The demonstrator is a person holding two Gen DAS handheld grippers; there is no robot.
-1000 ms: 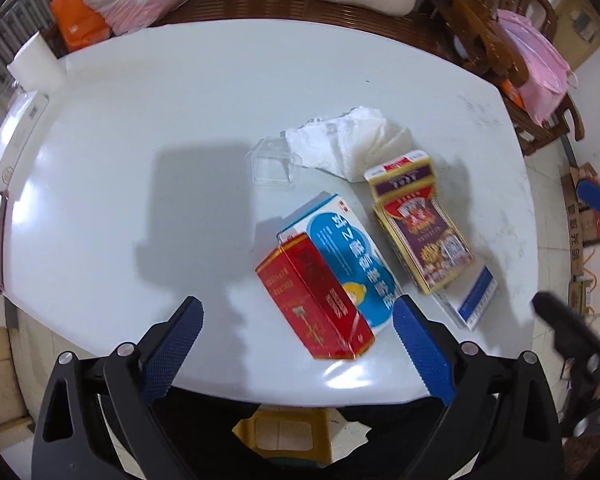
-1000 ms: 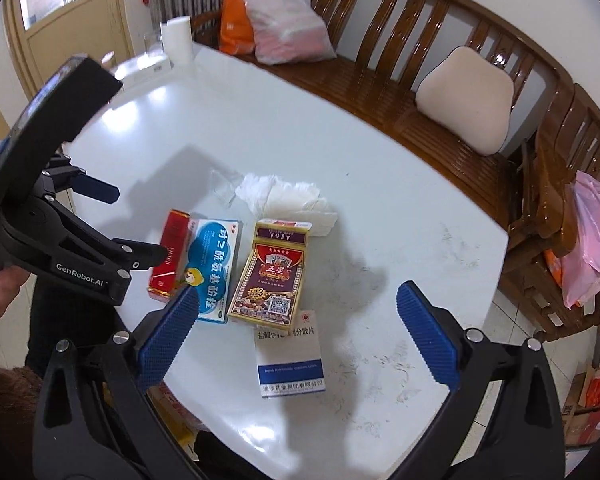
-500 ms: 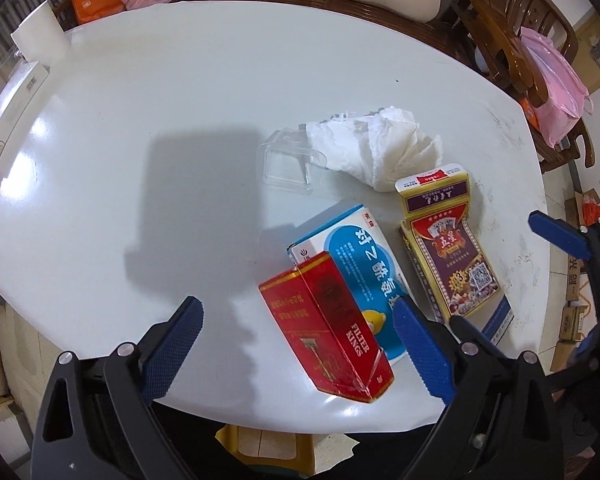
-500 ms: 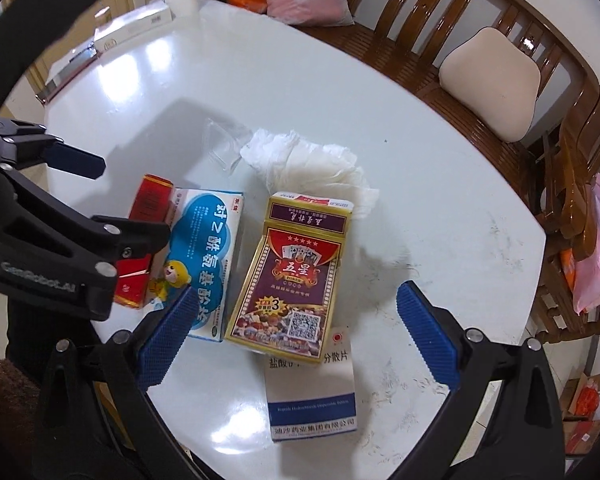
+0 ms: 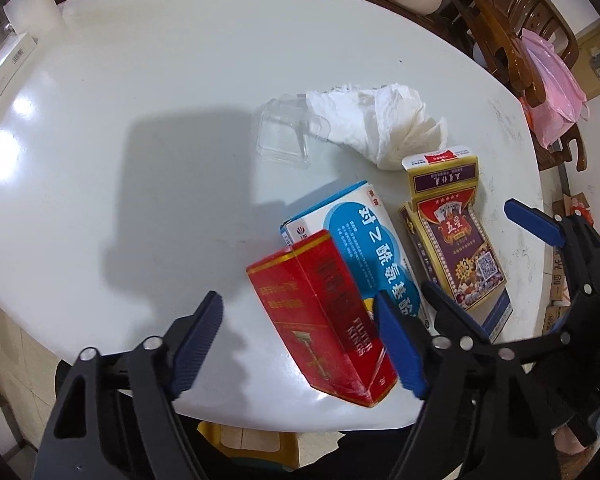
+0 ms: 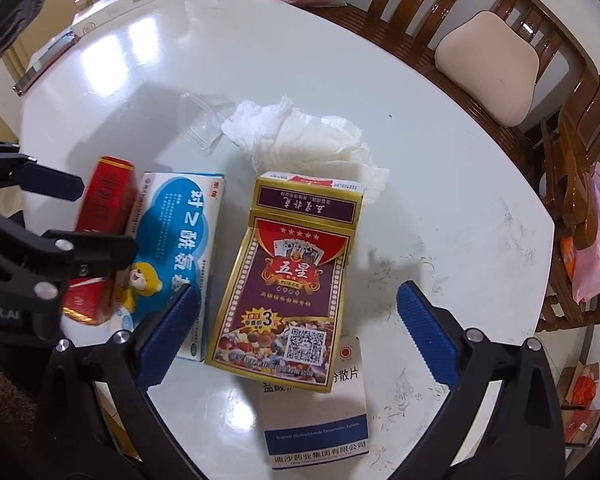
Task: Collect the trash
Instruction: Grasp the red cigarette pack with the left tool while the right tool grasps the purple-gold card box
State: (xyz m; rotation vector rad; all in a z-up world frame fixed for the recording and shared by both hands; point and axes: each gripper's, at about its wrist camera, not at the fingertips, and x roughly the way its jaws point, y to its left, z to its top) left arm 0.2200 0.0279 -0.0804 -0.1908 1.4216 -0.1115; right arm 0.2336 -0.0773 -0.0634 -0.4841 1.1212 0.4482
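Left claw (image 5: 300, 340) apart, seemingly straddling red carton (image 5: 320, 316)

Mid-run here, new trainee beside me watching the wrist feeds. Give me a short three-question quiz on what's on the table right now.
1. True or false: the left gripper is shut on the red cigarette box.
2. Which item does the poker card box partly lie on? A) crumpled tissue B) white medicine box with a blue stripe C) clear plastic tray
3. Fill in: the blue-and-white medicine box lies between the red cigarette box and the ____.

Key
1. False: its jaws are open, with the box between them.
2. B
3. poker card box; the open right gripper hovers over it.
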